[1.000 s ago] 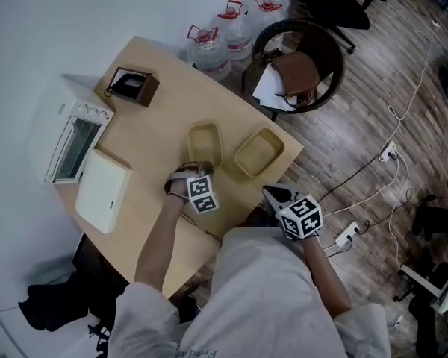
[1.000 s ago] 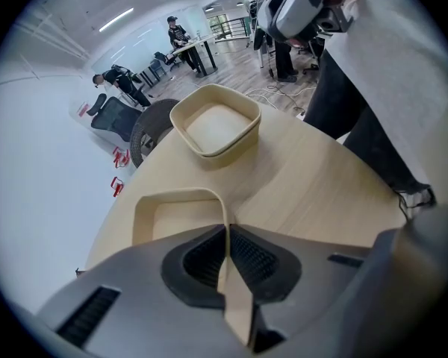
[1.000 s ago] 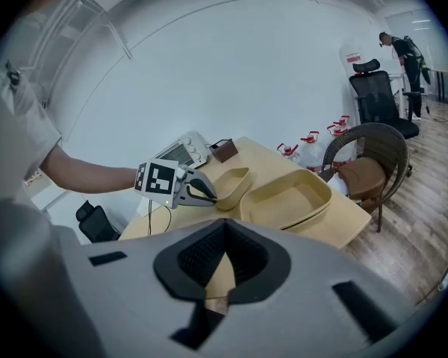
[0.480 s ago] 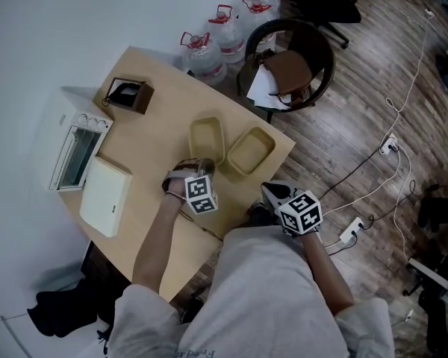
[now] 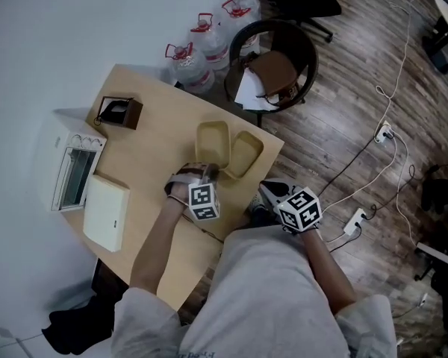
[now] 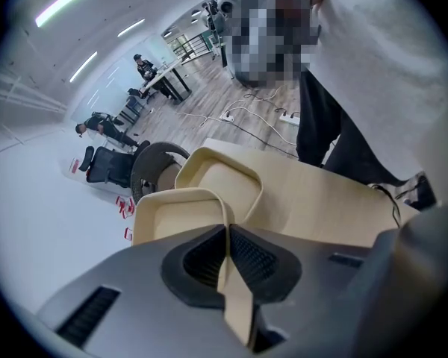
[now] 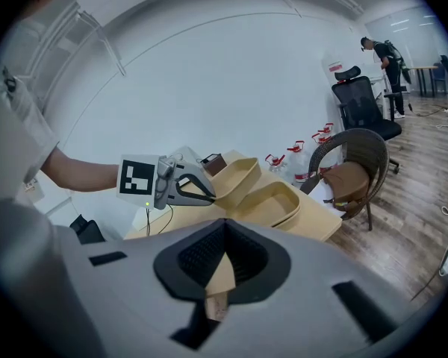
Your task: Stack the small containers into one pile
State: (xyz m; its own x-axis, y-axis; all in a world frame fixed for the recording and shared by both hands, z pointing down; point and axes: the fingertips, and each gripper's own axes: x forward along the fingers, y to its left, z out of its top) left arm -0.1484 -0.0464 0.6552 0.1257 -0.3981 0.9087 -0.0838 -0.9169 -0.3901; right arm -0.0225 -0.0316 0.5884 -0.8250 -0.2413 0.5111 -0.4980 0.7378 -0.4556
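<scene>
The table [image 5: 149,125] is a light wood top, set with one side against a white wall. A round chair [image 5: 272,58] with a brown cushion and papers on its seat stands off the far corner. A white oven [image 5: 71,170] is placed at the wall side of the table, and a flat white box [image 5: 108,213] lies just beside it, toward the person. Three water bottles [image 5: 209,36] with red caps are grouped on the floor between the wall and the chair.

Two shallow tan containers are located near the table edge on the chair side. The first container [image 5: 213,139] is tilted, with its near end raised off the table. Its side overlaps the rim of the second container [image 5: 245,151], which lies flat on the table. A small brown box [image 5: 119,112] is placed at the far corner, well apart from both.

The left gripper [image 5: 209,171] is held over the table. Its jaws are closed on the near rim of the first container [image 6: 175,215], with the wall pinched between the pads [image 6: 246,259]. The second container [image 6: 224,181] is seen just behind.

The right gripper [image 5: 265,189] is held off the table edge, close to the person's body. Its jaws [image 7: 222,263] are closed together and no container is gripped.
</scene>
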